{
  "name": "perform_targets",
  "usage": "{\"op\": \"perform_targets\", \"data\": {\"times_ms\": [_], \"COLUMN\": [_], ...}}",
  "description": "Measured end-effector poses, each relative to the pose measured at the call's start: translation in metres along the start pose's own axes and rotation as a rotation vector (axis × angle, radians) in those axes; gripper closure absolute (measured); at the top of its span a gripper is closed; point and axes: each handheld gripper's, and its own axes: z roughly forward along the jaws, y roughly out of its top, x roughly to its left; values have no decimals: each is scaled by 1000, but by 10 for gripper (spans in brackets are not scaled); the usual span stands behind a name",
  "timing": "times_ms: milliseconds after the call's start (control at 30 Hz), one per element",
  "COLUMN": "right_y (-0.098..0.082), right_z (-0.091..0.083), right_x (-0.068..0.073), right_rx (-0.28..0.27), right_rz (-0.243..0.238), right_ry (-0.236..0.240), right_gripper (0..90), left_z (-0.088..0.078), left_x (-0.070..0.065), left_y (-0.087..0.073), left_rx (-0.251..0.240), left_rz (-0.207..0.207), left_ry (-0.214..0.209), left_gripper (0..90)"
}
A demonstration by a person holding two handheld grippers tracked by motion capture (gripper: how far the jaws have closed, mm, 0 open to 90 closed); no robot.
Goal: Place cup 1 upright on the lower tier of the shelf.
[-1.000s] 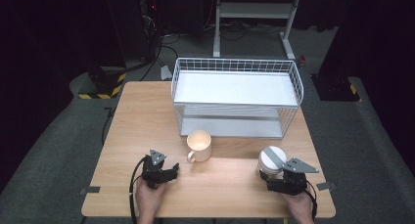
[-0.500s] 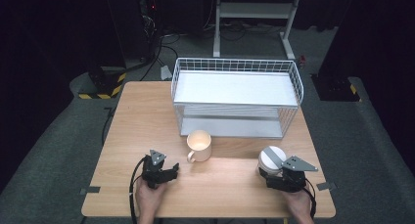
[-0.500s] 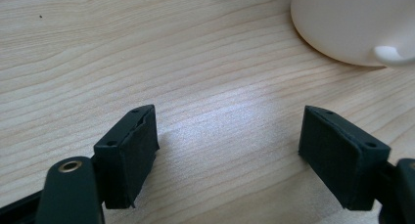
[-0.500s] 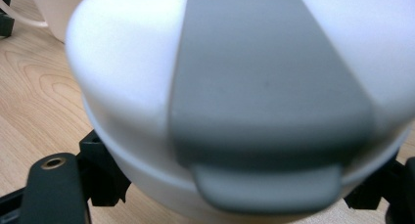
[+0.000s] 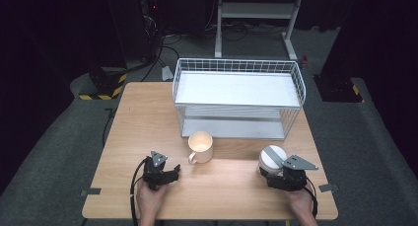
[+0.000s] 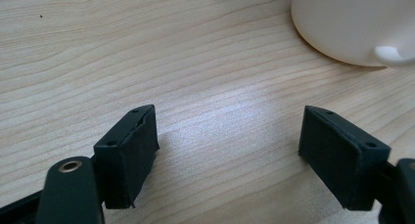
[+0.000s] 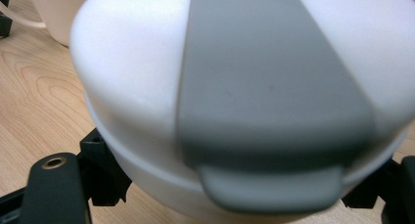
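Note:
A white round container (image 5: 272, 156) with a grey strap over its lid (image 7: 264, 87) stands near the table's front right. My right gripper (image 5: 272, 170) reaches around its lower body from behind. Its jaws have just been closing, and both pads (image 7: 105, 177) now rest against the container's sides. A cream mug (image 5: 200, 146) stands at the middle of the table, its handle toward the front left. My left gripper (image 5: 168, 175) lies low on the wood to the left of the mug. It is open with bare table between its fingers (image 6: 132, 155), and the mug (image 6: 342, 23) sits ahead to the right.
A white wire basket (image 5: 236, 68) with two shelves takes up the back of the wooden table (image 5: 143, 117). Bare wood lies between the two grippers and along the table's left side. Dark floor, cables and a metal stand surround the table.

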Motion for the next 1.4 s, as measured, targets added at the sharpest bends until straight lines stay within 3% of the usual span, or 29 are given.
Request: {"op": "perform_targets", "data": {"times_ms": [500,1400], "right_y": [10,38], "right_z": [5,29], "right_x": [-1,-12], "right_rx": [-3,15], "right_rz": [-14,30], "right_ry": [2,26], "right_gripper": [187,187], "left_z": [0,0], "left_x": [0,0], "left_y": [0,0], "left_rx": [0,-3], "left_rz": [0,-3], "left_ry": [0,0], "left_gripper": [224,221]}}
